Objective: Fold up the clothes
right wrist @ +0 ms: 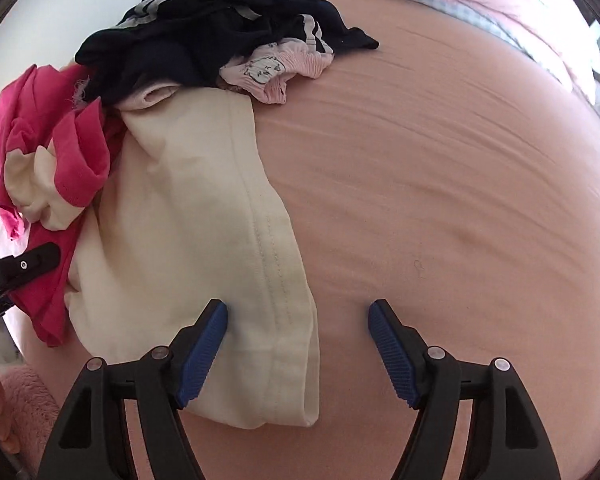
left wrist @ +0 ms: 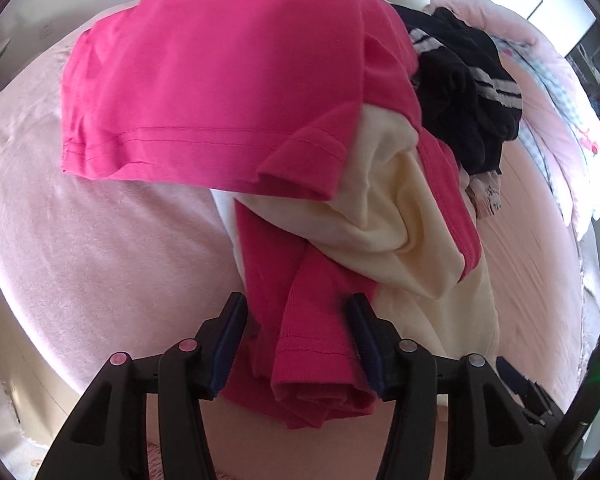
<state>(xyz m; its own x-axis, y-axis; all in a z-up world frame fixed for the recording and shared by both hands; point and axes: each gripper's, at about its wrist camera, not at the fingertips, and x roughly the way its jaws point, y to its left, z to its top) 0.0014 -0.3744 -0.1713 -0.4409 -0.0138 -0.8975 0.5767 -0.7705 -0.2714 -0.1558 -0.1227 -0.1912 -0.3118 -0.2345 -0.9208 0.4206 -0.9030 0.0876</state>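
A crumpled hot-pink T-shirt [left wrist: 220,80] lies on the bed, tangled with a cream garment [left wrist: 380,216]. My left gripper [left wrist: 298,320] points down at the heap. Its jaws stand open around a pink sleeve, which lies loose between the blue pads [left wrist: 228,340]. In the right wrist view the cream garment [right wrist: 188,216] stretches toward me. My right gripper [right wrist: 298,316] is open over its stitched hem, the left pad [right wrist: 204,344] above the cloth and the right pad [right wrist: 392,352] above the bare sheet. The left gripper's black body [right wrist: 24,266] shows at the left edge.
A dark garment with grey stripes [right wrist: 204,32] and a small pale pink printed piece [right wrist: 272,72] lie behind the heap. The pink bed sheet [right wrist: 460,200] spreads to the right. A light pink blanket [left wrist: 80,248] lies left, and bedding [left wrist: 540,92] is piled far right.
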